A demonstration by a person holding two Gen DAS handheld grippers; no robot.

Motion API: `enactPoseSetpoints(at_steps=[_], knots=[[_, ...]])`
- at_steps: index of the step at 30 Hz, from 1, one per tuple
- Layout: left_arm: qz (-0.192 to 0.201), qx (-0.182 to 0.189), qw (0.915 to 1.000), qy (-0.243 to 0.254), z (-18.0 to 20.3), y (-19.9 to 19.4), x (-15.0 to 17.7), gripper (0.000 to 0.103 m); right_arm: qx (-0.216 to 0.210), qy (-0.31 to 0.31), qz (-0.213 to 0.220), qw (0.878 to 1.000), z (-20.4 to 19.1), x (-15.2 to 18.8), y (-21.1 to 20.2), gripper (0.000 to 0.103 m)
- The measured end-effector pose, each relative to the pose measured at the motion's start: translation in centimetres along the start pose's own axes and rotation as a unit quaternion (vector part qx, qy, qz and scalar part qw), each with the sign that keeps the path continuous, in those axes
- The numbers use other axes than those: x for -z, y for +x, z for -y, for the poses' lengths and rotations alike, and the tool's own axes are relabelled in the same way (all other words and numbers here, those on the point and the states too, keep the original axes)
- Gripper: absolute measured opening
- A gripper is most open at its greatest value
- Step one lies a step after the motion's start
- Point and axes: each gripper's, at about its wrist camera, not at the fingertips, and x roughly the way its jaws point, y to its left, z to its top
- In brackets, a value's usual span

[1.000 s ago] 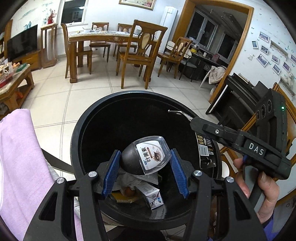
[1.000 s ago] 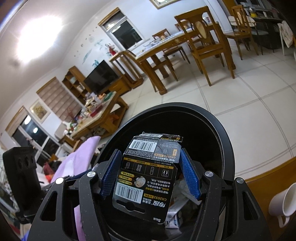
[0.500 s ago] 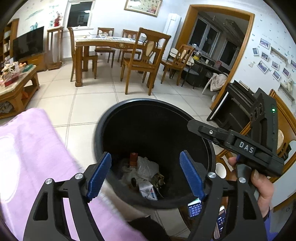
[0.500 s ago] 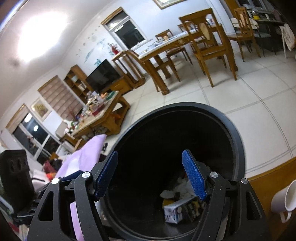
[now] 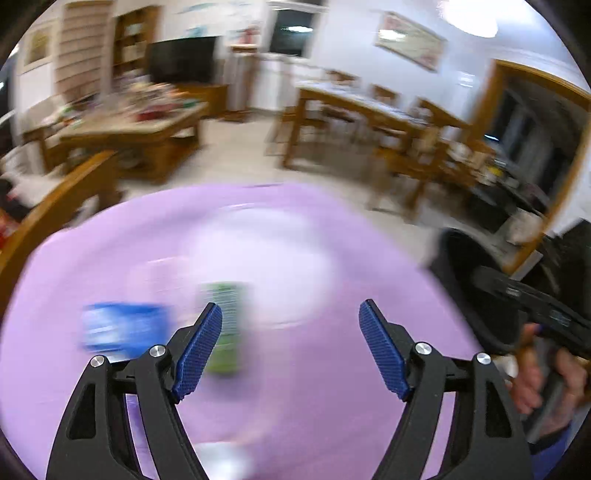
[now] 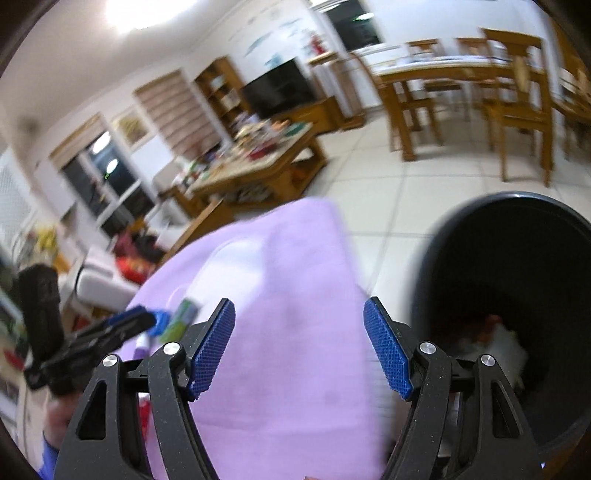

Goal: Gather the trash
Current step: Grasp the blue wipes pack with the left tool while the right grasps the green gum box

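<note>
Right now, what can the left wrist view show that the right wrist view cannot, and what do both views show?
Only the left wrist view shows the flat blurred blue packet, the person's right hand on the right tool's handle, and a framed picture on the wall.

Only the right wrist view looks into the black bin, with white trash at its bottom.

Both show the purple cloth, a green packet on it, the television and the dining table. Each view's own tool is open and empty.

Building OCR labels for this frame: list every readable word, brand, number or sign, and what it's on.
No text is readable; both views are motion-blurred.
Green box on the purple cloth: printing blurred.
Blue packet: printing blurred.
Right gripper body, seen in the left view: marking smeared.
Wall pictures: too blurred.
</note>
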Motion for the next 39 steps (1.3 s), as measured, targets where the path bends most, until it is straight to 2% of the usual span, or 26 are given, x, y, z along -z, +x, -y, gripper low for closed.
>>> enactPoseSetpoints(at_steps=[3, 6, 10, 13, 17, 23, 26, 27, 31, 36, 39], knots=[[-0.013, -0.046, 0.9986, -0.025, -4.6, 0.2, 0.2, 0.076, -0.012, -0.042, -0.033, 0.999, -5.3, -0.3, 3.4, 0.072], [-0.033, -0.072, 0.9964, -0.030, -7.3, 0.9, 0.1, 0.076, -0.014, -0.081, -0.060, 0.995, -10.1, -0.3, 6.3, 0.072], [-0.060, -0.078, 0.9949, -0.023, -8.6, 2.5, -0.1, 0.076, -0.004, -0.125, -0.094, 0.988, -15.3, 0.0, 10.4, 0.072], [-0.079, -0.062, 0.9949, -0.004, -8.5, 3.8, -0.3, 0.076, 0.009, -0.135, -0.118, 0.984, -17.4, 0.5, 13.2, 0.069], [-0.081, -0.063, 0.9945, 0.023, -8.0, 4.2, 0.9, 0.077, 0.022, -0.135, -0.135, 0.981, -18.6, 0.8, 15.9, 0.064], [-0.050, -0.071, 0.9961, 0.018, -9.2, 4.1, 0.7, 0.065, 0.032, -0.136, -0.152, 0.978, -19.1, 0.9, 18.5, 0.061], [-0.027, -0.072, 0.9970, -0.001, -10.2, 3.4, 0.6, 0.053, 0.033, -0.142, -0.156, 0.977, -18.5, 1.2, 18.9, 0.061], [-0.014, -0.083, 0.9965, -0.003, -10.4, 2.8, 0.4, 0.033, 0.031, -0.142, -0.156, 0.977, -18.6, 1.1, 19.1, 0.061], [0.021, -0.094, 0.9951, -0.022, -11.5, 0.6, 0.1, 0.033, 0.030, -0.149, -0.159, 0.976, -19.0, 1.3, 19.9, 0.057], [0.009, -0.080, 0.9966, -0.021, -11.7, 0.7, 0.2, 0.033, 0.040, -0.176, -0.160, 0.970, -20.4, 2.0, 21.0, 0.056], [-0.002, -0.070, 0.9966, -0.042, -13.0, 0.9, 0.0, 0.034, 0.050, -0.200, -0.155, 0.966, -21.2, 2.3, 21.2, 0.048]])
